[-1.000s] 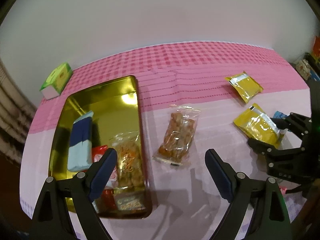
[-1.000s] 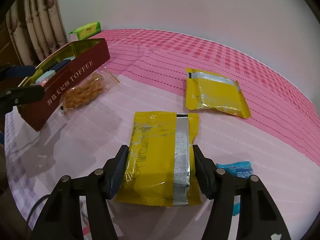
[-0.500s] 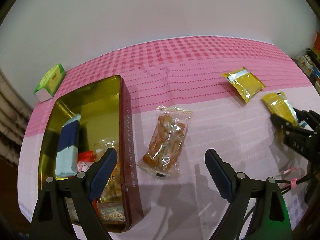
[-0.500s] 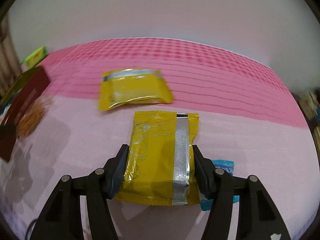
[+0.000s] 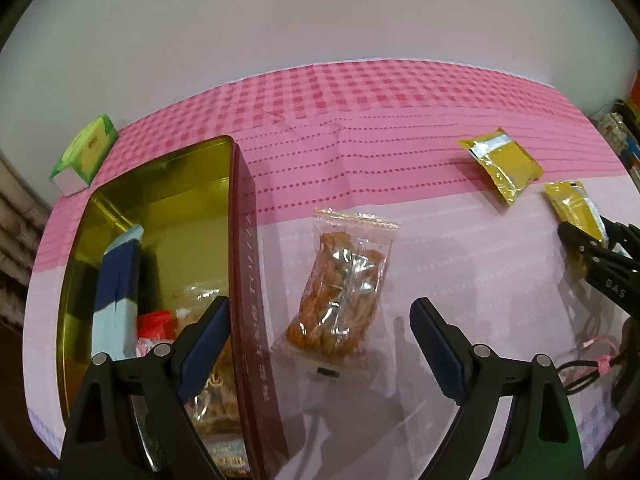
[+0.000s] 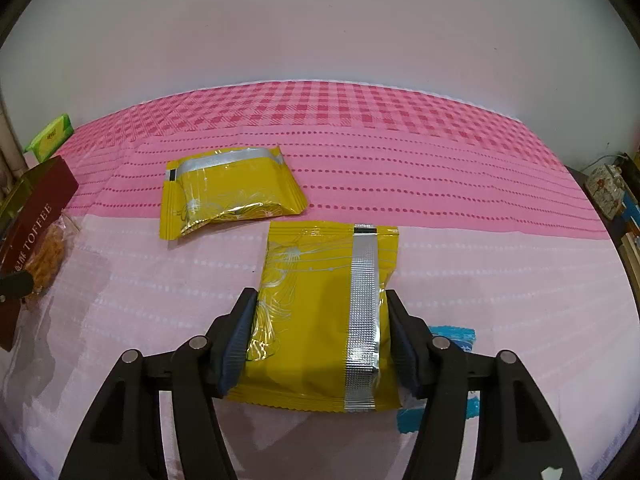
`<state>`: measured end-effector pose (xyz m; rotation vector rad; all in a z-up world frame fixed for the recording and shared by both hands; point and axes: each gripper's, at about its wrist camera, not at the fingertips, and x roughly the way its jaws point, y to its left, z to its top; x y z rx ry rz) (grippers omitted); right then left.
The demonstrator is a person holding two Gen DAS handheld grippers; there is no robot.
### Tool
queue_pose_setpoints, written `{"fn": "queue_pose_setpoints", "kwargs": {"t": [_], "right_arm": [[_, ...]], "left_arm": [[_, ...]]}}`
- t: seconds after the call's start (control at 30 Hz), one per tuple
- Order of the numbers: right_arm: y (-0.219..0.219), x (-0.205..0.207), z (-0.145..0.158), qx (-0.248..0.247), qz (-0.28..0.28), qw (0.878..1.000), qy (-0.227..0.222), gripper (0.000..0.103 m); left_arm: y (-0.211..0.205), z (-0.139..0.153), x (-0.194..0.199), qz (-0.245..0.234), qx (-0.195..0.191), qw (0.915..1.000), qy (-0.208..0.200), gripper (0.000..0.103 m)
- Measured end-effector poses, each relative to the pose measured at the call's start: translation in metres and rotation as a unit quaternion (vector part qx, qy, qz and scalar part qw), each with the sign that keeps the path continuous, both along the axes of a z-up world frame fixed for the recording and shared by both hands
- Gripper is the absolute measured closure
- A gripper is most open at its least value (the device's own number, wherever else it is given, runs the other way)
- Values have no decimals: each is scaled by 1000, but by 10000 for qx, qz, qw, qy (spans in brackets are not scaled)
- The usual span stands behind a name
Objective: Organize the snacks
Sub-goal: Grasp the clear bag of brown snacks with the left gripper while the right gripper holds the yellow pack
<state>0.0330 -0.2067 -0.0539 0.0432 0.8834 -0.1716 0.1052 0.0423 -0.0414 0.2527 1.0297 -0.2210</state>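
- Two grippers, one tin: the right gripper [image 6: 318, 336] has its pads pressed on both sides of a yellow pack [image 6: 320, 312]; the pack's long axis runs toward 12 o'clock in the right wrist view, in line with the fingers.
- Left gripper [image 5: 320, 344] — jaws wide apart, nothing between the pads. The clear bag [image 5: 340, 292] of brown snacks lies on the cloth [image 5: 360, 128] at about 12 o'clock from it, just ahead of the fingertips, long axis near 12–6 o'clock with a slight tilt toward 1.
- Tin [image 5: 240, 264]: at 10 o'clock in the left wrist view, open, gold inside, already holding a blue pack [image 5: 116, 300] and other wrapped snacks. Its long wall runs just beside the bag.
- Second yellow pack [image 6: 228, 196] lies flat at 11 o'clock from the right gripper, near the held one but apart from it.
- Judgement — the left gripper is plainly the nearer to both bag and tin; the right must carry its pack across toward 9 o'clock, where the tin's end [image 6: 36, 216] shows.
- A blue wrapper [image 6: 452, 360] lies partly under the right gripper.
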Motion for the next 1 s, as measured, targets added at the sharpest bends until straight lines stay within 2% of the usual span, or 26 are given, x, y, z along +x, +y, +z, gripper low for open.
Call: {"fn": "queue_pose_setpoints", "kwargs": {"t": [0.33, 0.53, 1.0], "right_arm": [[1, 0, 0, 30, 0, 10000, -1, 44], [1, 0, 0, 32, 4, 10000, -1, 44], [19, 1, 0, 50, 511, 9987, 7, 44]], "left_arm": [[-4, -10, 23, -11, 22, 9999, 165, 14], [-5, -13, 24, -44, 57, 9998, 169, 14], [-2, -25, 25, 71, -30, 9994, 340, 14]]}}
